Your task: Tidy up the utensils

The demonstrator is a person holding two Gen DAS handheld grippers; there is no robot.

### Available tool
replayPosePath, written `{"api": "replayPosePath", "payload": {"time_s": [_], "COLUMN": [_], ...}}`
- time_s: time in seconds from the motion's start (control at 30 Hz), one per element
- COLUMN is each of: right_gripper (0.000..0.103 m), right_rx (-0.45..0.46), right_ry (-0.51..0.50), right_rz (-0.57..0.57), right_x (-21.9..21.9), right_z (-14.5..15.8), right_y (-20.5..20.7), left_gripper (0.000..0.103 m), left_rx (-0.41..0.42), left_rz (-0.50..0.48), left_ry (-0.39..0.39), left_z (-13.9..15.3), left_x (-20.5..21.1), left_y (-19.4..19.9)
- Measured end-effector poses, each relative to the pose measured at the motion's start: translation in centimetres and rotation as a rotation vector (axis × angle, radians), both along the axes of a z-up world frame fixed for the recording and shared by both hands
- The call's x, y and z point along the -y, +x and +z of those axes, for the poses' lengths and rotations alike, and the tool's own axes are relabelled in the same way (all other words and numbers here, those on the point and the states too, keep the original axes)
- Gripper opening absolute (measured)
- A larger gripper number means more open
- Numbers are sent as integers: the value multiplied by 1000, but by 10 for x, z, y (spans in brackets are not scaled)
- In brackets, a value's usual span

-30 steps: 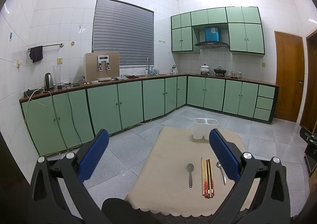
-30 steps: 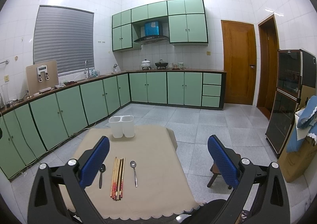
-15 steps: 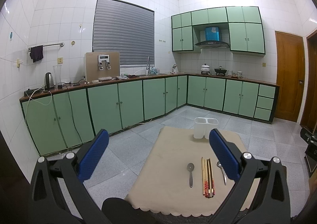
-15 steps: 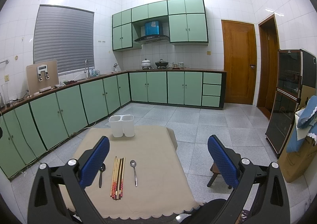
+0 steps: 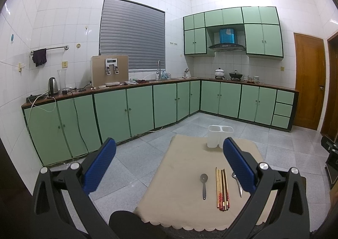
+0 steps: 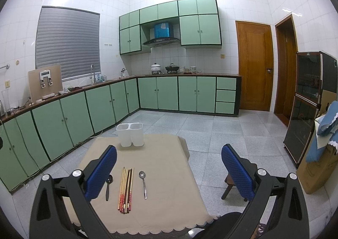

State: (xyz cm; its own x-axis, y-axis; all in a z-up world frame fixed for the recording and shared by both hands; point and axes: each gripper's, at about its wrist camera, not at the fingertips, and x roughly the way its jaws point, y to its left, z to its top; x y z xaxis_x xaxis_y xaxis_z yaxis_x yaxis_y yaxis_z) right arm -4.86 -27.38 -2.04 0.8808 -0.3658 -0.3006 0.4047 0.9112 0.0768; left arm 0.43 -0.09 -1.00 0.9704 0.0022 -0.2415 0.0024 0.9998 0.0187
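Both the left gripper (image 5: 169,160) and right gripper (image 6: 169,167) are hovering wide and empty above the table (image 6: 169,175), where chopsticks (image 6: 126,189) are lying between two spoons (image 6: 142,183), probably staged for the holder (image 6: 130,134) at the far edge.

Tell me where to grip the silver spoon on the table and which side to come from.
Grip the silver spoon across the middle of its thin handle, from straight above, with the right gripper. It lies flat on the tablecloth, bowl toward the white holder, with bare cloth on its right and only a narrow gap to the chopsticks on its left.
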Motion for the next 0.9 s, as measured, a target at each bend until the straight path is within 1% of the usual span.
{"api": "replayPosePath", "payload": {"time_s": [0.4,0.63,0.7,0.77,0.83,0.87,0.9], "right_gripper": [97,97,97,97,97,97,97], "right_rx": [-2,-17,-24,-36,-111,-142,-202], "right_ry": [-1,-2,-1,5,2,2,12], "right_rz": [1,8,23,57,91,101,138], "right_x": [1,2,3,5,8,9,10], "right_z": [0,-5,-12,-26,-54,-64,-82], "right_y": [2,6,12,23,48,56,72], "left_gripper": [98,98,98,98,98,98,98], "left_rx": [-3,-28,-67,-140,-223,-268,-326], "left_rz": [-3,-9,-25,-59,-74,-101,-140], "left_ry": [-2,1,7,1,-12,-11,0], "left_z": [-2,-4,-11,-27,-46,-59,-77], "left_x": [-3,-5,-4,-4,-7,-7,-4], "left_y": [0,7,18,35,57,69,84]}}
